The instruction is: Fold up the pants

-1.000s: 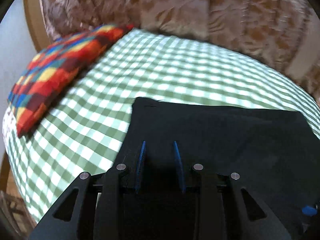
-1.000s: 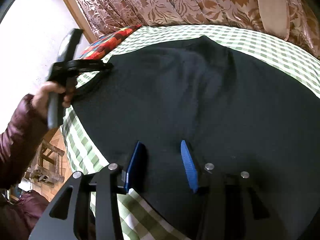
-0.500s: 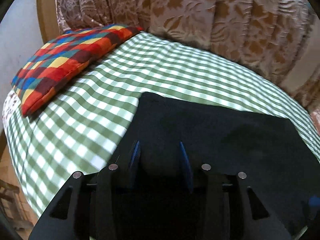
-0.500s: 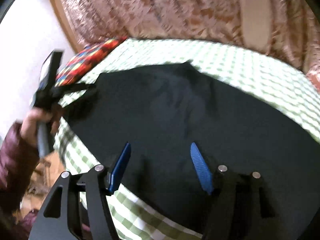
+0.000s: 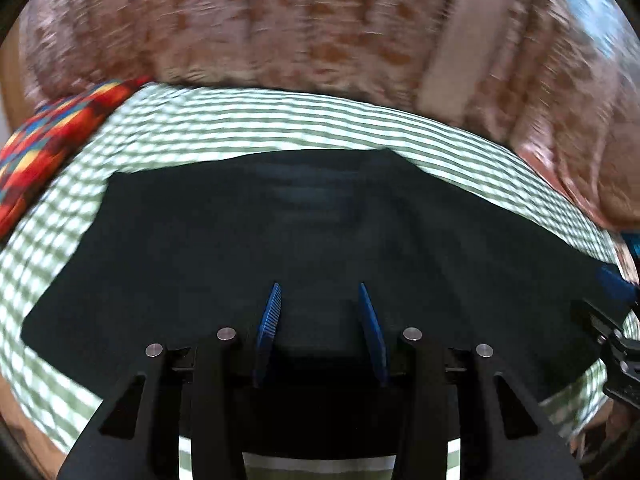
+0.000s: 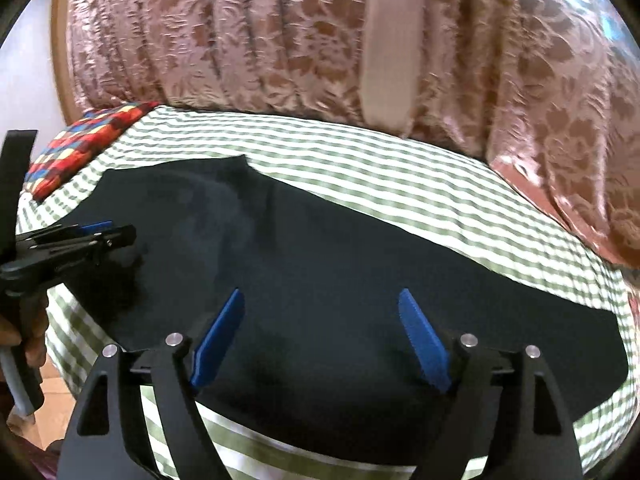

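The left gripper (image 5: 319, 312) has its blue fingers (image 5: 269, 318) parted with a gap between them, nothing caught in it; they hover over the near part of the black pants (image 5: 300, 232). In the right wrist view this same gripper (image 6: 106, 234) shows at the left, held in a hand (image 6: 28, 340), its tips over the pants' left end near the bed's left edge.

The right gripper (image 6: 322, 326) is spread wide, its blue pads (image 6: 422, 342) well apart and gripping nothing. Dark cloth lies directly beneath and beyond them, and the near hem runs just behind the fingertips, close to the bed's front edge.

The pants (image 6: 340, 280) lie flat across the green-and-white checked bedsheet (image 6: 400, 176), stretching from the left edge toward the right, covering most of the front half. One pointed corner of the cloth rises toward the back of the bed.

A multicoloured patchwork pillow (image 6: 84, 140) rests at the back left corner, apart from the pants. Brown floral curtains (image 6: 260, 40) hang behind the bed.
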The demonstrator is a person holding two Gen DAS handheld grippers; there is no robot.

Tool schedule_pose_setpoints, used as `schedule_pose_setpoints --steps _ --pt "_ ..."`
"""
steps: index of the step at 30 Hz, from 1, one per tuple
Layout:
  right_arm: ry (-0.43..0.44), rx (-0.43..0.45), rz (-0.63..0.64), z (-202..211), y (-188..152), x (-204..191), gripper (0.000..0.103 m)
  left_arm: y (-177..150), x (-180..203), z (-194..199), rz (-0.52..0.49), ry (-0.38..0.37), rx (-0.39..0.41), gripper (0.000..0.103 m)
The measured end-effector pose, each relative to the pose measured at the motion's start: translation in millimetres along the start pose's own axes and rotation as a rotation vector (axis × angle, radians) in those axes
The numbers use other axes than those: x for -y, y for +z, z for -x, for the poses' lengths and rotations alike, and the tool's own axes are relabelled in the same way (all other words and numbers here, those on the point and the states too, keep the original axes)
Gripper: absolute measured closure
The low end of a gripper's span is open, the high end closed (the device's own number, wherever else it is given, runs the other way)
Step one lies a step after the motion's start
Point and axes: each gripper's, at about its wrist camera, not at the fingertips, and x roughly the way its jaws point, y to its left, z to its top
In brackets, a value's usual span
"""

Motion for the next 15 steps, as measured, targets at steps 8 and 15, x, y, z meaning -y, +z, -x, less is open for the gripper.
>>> schedule_pose_setpoints --steps 8,15 --pt "-0.145 -0.041 -0.124 3.4 -24.6 63.5 0.023 -0.5 78.2 -8.8 -0.191 -0.098 -0.005 0.064" --pt "-0.242 -0.042 -0.221 13.1 -38.9 112.9 0.02 -6.5 118.2 -20.7 -0.297 -0.127 -0.037 0.064"
